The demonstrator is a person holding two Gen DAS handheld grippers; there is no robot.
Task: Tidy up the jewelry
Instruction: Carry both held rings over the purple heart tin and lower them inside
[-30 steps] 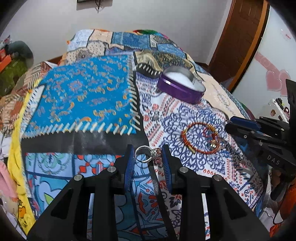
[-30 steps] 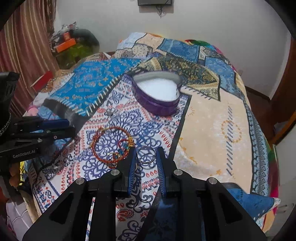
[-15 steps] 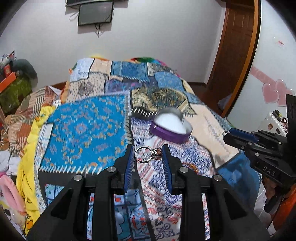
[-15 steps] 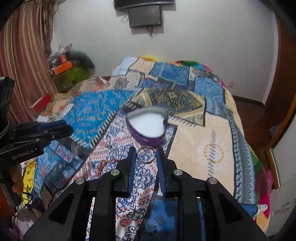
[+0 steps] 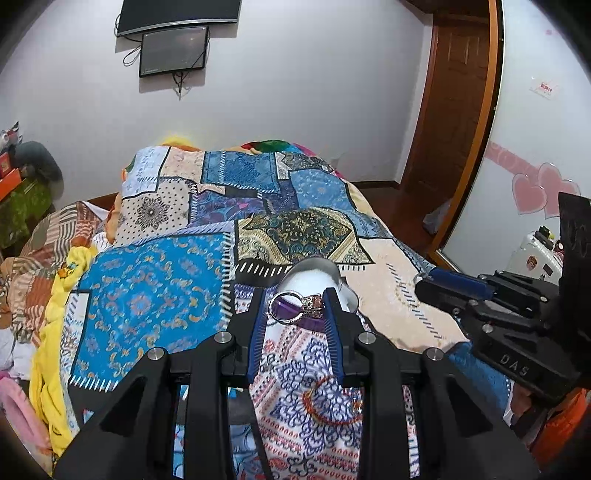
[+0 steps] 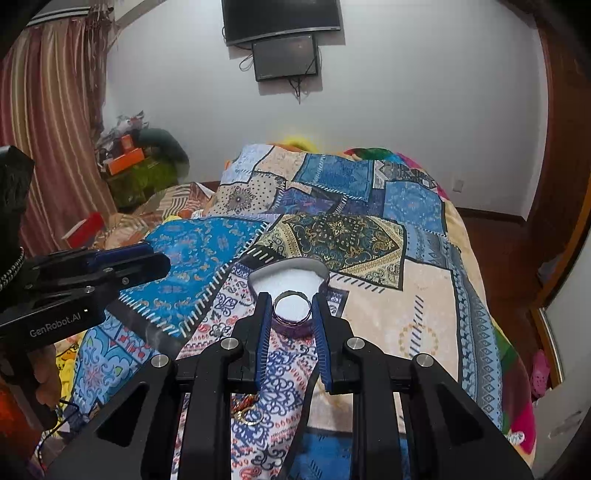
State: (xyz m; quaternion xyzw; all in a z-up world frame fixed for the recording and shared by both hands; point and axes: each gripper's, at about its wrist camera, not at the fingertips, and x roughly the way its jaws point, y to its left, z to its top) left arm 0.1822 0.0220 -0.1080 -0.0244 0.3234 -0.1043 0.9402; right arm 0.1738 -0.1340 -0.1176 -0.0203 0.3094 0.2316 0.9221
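My left gripper [image 5: 295,304] is shut on a silver ring with a reddish stone [image 5: 291,307], held above the bed in front of the purple heart-shaped box [image 5: 314,277] with its white lining. My right gripper [image 6: 291,308] is shut on a plain silver ring [image 6: 291,307], also held in the air in front of the same box [image 6: 288,280]. A red-orange beaded bracelet [image 5: 332,404] lies on the patterned bedspread below the left gripper. The right gripper also shows in the left wrist view [image 5: 436,282], and the left gripper shows in the right wrist view [image 6: 147,258].
The patchwork bedspread [image 5: 159,288] covers the whole bed. A wooden door [image 5: 454,110] stands at the right. A TV [image 6: 280,18] hangs on the far wall. Cluttered boxes [image 6: 125,158] and a striped curtain [image 6: 44,122] are at the left.
Both grippers have risen and tilted up away from the bedspread with their rings; the heart box now sits right behind each ring, and more of the wall and TV shows.
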